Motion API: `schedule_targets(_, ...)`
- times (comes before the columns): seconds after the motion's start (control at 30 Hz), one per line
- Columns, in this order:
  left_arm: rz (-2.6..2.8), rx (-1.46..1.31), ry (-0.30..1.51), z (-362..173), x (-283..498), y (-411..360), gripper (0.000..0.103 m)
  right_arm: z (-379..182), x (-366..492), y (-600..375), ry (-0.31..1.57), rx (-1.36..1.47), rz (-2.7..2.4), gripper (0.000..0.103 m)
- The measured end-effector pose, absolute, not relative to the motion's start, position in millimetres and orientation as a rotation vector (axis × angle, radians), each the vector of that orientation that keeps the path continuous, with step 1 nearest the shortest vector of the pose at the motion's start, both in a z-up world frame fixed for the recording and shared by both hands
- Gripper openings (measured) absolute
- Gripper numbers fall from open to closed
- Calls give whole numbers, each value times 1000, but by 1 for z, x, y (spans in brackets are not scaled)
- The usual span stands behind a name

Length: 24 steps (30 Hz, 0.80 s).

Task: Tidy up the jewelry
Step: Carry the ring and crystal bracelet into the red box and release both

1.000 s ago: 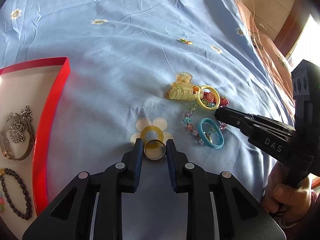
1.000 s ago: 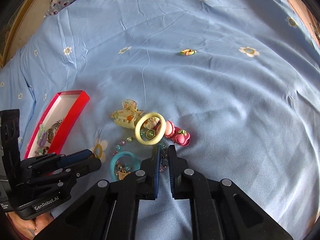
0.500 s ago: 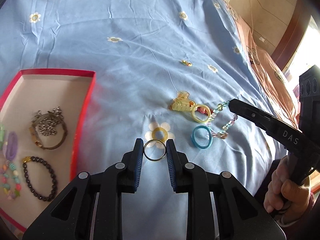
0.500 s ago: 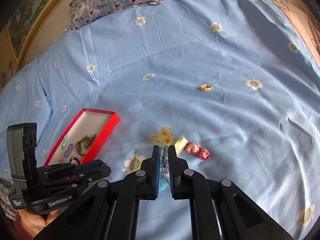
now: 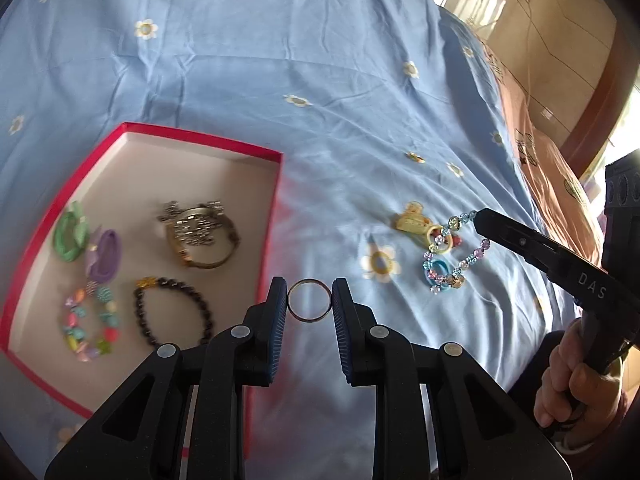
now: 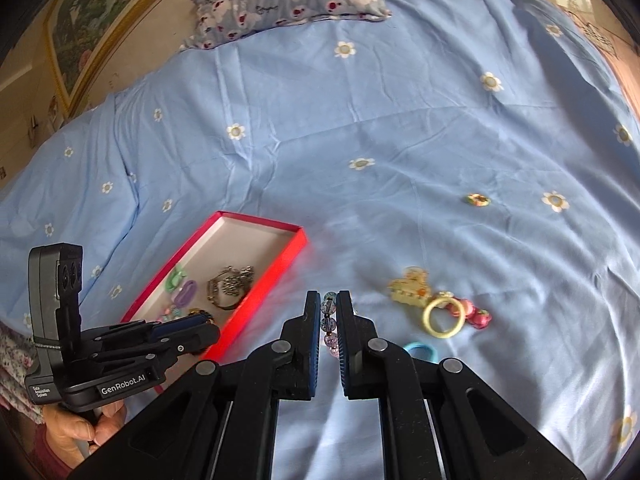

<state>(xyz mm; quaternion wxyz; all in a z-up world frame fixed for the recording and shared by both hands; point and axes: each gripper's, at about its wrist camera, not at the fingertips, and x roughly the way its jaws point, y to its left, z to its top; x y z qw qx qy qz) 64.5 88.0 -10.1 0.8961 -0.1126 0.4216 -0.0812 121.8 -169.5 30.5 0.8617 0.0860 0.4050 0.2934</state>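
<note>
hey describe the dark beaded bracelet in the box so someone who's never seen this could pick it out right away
On the blue flowered bedsheet lies a shallow red box with a pale floor. The dark beaded bracelet lies in the box's near right part, just in front of the metal watch. It is the only loop of uniform near-black beads with one gold bead, unlike the pastel multicoloured bracelet to its left.

My left gripper point(image 5: 310, 300) is matt black plastic with ribbed blue pads point(image 5: 279, 312). It holds a shiny metal ring point(image 5: 309, 300). My right gripper point(image 6: 329, 308) pinches a bracelet point(image 5: 456, 252) of clear, glassy beads. The bed sheet point(image 6: 400, 128) is soft cloth. The red box point(image 5: 200, 136) looks like card.
</note>
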Motion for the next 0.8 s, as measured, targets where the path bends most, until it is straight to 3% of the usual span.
schedule_targets(0.8, 60, -318, 857, -16, 21, 208, 21, 42, 90, -36, 875, 100, 923, 7)
